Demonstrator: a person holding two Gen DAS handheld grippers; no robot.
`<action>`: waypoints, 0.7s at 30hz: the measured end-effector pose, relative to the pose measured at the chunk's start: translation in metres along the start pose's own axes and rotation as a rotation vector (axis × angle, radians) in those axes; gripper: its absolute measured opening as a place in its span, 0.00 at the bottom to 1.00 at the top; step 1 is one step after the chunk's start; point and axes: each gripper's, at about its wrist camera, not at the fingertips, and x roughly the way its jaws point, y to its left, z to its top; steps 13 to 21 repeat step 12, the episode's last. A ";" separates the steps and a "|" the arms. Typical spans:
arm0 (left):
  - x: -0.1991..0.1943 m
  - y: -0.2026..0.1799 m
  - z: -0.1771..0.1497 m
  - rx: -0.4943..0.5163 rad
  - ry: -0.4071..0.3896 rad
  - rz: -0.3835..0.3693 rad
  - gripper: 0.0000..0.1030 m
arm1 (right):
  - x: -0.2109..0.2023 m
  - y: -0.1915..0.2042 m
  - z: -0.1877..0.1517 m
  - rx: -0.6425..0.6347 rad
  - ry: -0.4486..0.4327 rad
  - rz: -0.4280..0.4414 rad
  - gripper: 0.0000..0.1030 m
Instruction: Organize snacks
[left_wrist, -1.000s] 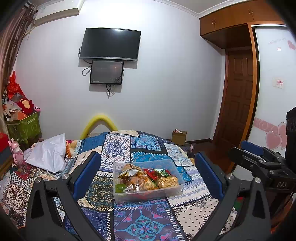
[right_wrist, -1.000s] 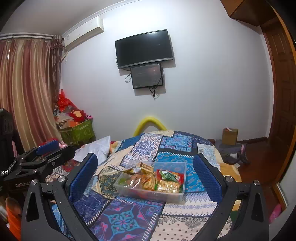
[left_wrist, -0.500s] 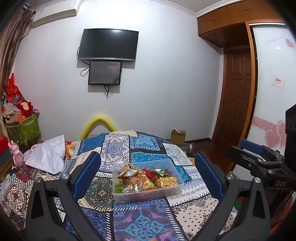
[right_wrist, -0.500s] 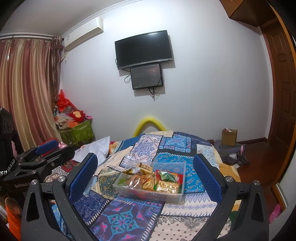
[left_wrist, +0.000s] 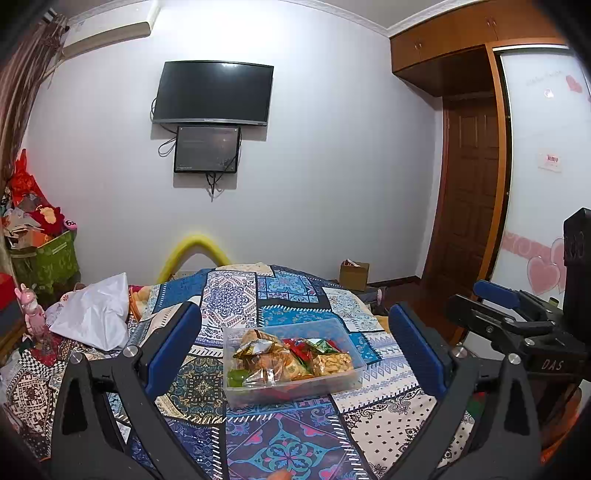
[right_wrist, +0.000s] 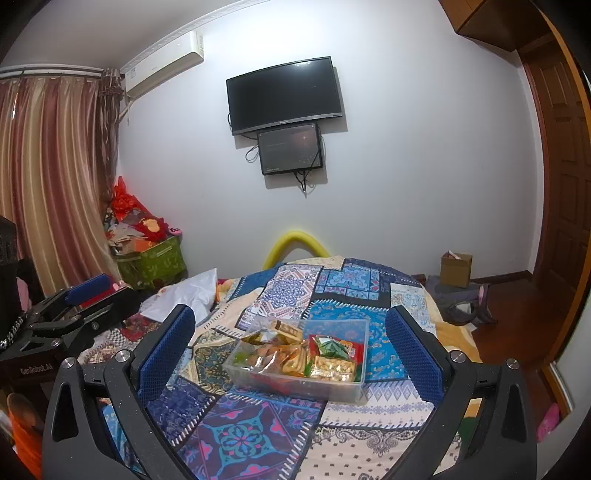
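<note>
Both the left hand-held gripper (left_wrist: 293, 347) and right hand-held gripper (right_wrist: 290, 345) are hovering spread and empty (nothing pinched) before the clear rectangular plastic snack-filled tub (left_wrist: 345, 384) on the patchwork-quilted bed (left_wrist: 291, 443); approaching slowly and level looks wisest.

The container (left_wrist: 291, 363) rests on the bedspread (left_wrist: 229, 299), and the snack packets (left_wrist: 291, 358) lie inside it. The left gripper (left_wrist: 295, 339) and right gripper (right_wrist: 291, 343) are both near of the container, jaws spread wide, with the container framed between each pair of fingers. A white bag (left_wrist: 94, 317) lies on the bed to the far left. A cardboard box (right_wrist: 456, 269) stands on the floor to the far right. A television (left_wrist: 214, 92) hangs on the far wall, with a smaller screen (left_wrist: 207, 149) directly below it.
</note>
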 end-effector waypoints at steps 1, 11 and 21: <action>0.000 0.000 0.000 -0.002 0.002 -0.001 0.99 | 0.000 0.000 0.000 0.000 -0.001 0.001 1.00; 0.004 0.003 0.000 -0.017 0.013 -0.018 0.99 | 0.004 0.001 -0.002 -0.004 0.012 0.007 1.00; 0.005 0.003 -0.001 -0.018 0.016 -0.021 0.99 | 0.005 0.001 -0.002 -0.004 0.013 0.009 1.00</action>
